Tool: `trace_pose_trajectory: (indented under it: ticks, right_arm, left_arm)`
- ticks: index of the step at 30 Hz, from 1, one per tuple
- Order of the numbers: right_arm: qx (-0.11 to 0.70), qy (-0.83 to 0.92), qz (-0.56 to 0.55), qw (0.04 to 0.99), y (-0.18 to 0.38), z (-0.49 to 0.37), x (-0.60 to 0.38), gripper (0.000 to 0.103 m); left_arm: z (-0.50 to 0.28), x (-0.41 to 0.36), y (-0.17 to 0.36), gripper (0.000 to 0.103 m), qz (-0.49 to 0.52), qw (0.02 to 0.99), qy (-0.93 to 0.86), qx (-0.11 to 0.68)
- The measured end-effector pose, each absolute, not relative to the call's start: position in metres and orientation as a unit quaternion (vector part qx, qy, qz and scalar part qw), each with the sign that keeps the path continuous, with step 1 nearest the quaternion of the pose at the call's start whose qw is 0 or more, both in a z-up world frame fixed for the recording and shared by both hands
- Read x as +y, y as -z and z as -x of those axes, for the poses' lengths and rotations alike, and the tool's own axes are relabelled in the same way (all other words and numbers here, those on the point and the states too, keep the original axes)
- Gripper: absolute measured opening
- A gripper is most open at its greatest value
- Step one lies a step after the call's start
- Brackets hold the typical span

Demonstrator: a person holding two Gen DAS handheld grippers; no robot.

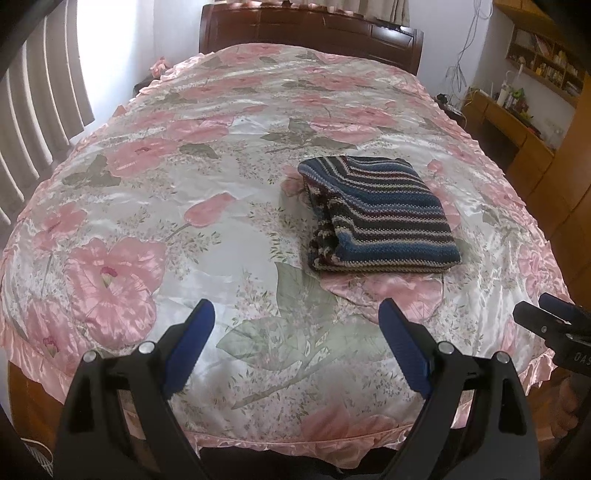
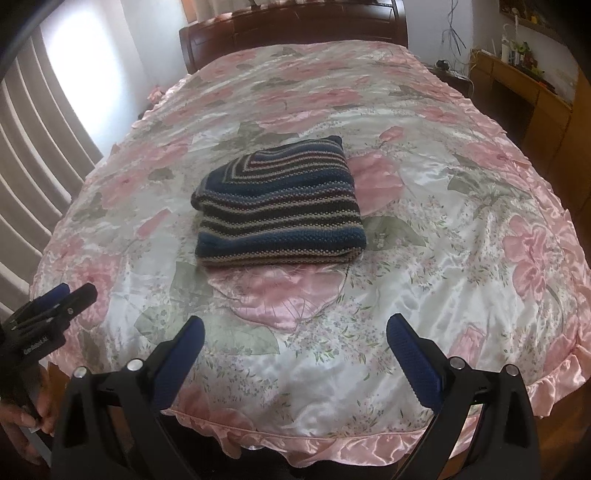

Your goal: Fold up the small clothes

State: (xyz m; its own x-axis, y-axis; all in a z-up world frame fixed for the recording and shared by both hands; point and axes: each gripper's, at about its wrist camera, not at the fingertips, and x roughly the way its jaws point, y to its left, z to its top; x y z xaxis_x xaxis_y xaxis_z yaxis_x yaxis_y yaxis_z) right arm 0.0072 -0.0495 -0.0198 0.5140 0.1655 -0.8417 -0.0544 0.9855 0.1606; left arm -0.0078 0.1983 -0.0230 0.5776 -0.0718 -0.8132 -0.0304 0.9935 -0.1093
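Observation:
A striped knit garment (image 1: 380, 216) in blue, black and cream lies folded into a thick rectangle on the floral satin bedspread (image 1: 207, 206). The right wrist view has it near the middle of the bed (image 2: 279, 212). My left gripper (image 1: 297, 314) hovers open over the near part of the bed, short of the garment and to its left, nothing between its blue pads. My right gripper (image 2: 295, 330) is also open and empty, held back from the garment's near edge. Each gripper shows at the edge of the other's view.
A dark wooden headboard (image 1: 310, 33) closes the far end of the bed. Vertical blinds (image 1: 33, 122) hang at the left. Wooden desk and shelves (image 1: 517, 122) stand at the right. The ruffled bedspread edge (image 2: 332, 439) runs just under my grippers. A hand (image 2: 22, 417) holds the left gripper.

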Motion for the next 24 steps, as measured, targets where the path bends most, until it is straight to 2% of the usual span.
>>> trace_pose_trajectory:
  ticks: [24]
  right_arm:
    - [0.492,-0.060,-0.046,0.867,0.026,-0.021,-0.051,0.099]
  left_arm:
    - [-0.005,0.188,0.027,0.091,0.042,0.885,0.010,0.463]
